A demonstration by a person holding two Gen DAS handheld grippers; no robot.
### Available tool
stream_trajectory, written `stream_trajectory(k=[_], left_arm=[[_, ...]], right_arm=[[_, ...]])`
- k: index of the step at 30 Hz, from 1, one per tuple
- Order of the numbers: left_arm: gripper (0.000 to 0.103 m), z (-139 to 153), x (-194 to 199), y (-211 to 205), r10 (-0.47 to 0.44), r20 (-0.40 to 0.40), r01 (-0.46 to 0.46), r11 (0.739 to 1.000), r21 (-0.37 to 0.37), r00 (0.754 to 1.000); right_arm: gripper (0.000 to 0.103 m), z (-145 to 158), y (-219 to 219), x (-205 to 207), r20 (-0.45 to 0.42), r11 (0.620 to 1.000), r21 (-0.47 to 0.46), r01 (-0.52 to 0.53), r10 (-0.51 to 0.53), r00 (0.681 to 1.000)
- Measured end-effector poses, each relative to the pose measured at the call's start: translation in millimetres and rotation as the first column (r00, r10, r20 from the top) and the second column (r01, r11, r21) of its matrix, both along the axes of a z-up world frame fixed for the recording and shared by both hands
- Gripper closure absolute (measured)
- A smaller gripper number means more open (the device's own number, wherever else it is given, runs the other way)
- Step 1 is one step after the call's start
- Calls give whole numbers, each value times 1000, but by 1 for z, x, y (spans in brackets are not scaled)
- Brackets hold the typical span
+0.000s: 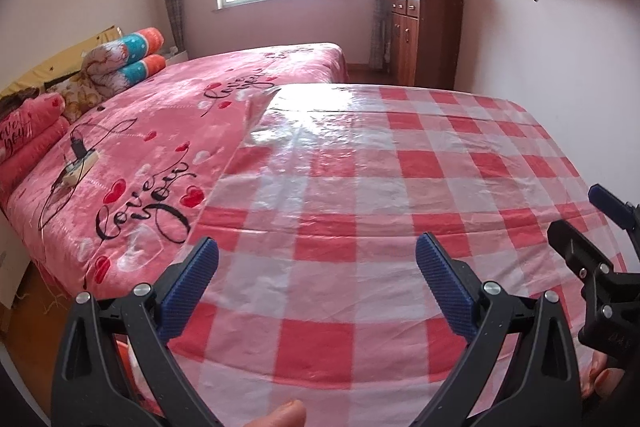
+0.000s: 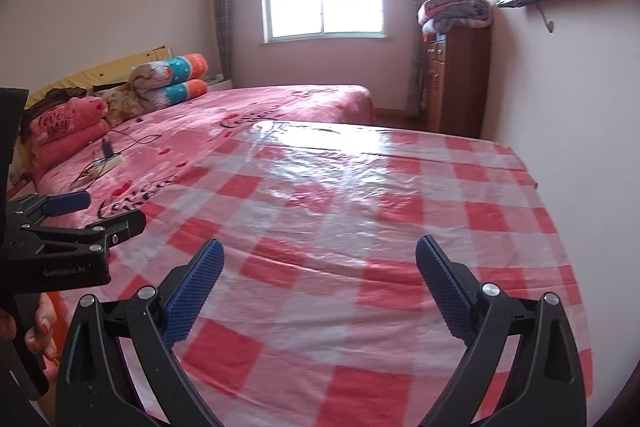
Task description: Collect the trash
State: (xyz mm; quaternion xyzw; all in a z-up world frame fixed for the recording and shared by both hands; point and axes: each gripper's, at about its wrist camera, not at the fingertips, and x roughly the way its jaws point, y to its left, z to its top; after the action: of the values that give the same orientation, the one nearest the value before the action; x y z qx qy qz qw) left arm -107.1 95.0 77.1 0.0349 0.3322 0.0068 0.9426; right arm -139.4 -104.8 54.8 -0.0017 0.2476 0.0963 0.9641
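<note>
Zero trash is seen on the checked counter (image 1: 360, 187); both claws, left claw (image 1: 316, 279) and right claw (image 2: 320, 279), are held apart and empty; collecting looks either finished or unstarted.

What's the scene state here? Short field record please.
surface: table under red-and-white checked plastic cloth
trash in view: none
left gripper: open, holding nothing, above the cloth
right gripper: open, holding nothing, above the cloth
beside table: bed with pink cover
on bed: power strip with cable
</note>
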Motion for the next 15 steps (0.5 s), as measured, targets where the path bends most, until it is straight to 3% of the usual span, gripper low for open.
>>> stream_trajectory(k=[15], left_arm=[[4,-6,29,-66,-62,-14,62,998,18,998]], right_arm=[[8,-4,-60,7,22,989,10,150,-150,988]])
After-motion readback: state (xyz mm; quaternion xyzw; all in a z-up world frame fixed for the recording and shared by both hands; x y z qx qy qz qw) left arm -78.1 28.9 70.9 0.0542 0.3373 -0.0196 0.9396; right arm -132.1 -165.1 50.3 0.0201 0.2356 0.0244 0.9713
